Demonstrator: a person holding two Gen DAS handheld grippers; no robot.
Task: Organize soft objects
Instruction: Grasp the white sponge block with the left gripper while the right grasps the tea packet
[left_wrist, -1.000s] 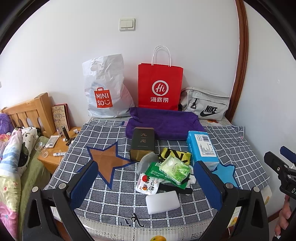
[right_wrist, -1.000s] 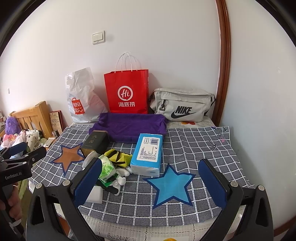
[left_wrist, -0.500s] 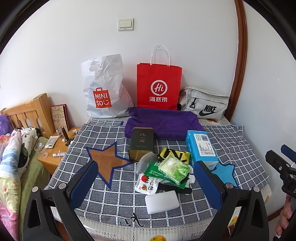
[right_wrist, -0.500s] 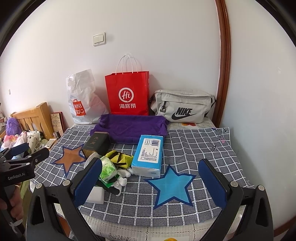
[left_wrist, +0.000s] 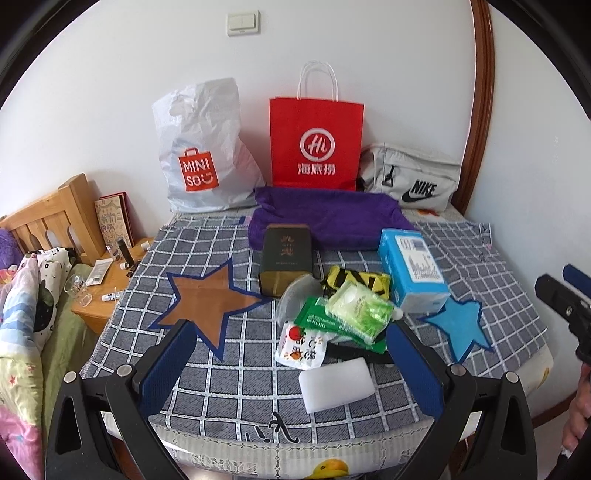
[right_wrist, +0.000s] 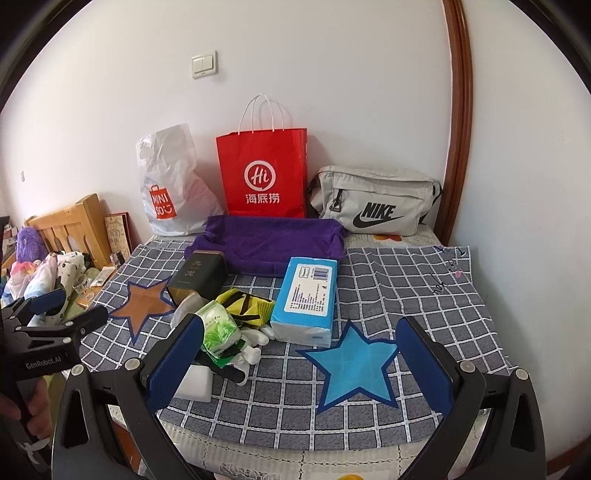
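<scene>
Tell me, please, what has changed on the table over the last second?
Very little. The left gripper and right gripper both remain open and hold nothing; only the camera views drifted slightly, the right one a touch closer. The blue tissue pack, the white sponge, the green packets, the dark tin and the purple towel lie where they were on the checked cloth.

Checked cloth (left_wrist: 221, 373): brown star patch (left_wrist: 210, 299) left, blue star patch (left_wrist: 458, 321) right. Between them a pile: tea tin (left_wrist: 286, 254) behind, tissue pack (left_wrist: 412, 269) right, wet-wipes packet (left_wrist: 360, 308) on top, sponge block (left_wrist: 334, 384) in front. Folded towel (left_wrist: 325, 216) behind the pile; Miniso bag (left_wrist: 201, 147), paper bag (left_wrist: 316, 142) and Nike bag (left_wrist: 410, 177) against the wall.
</scene>
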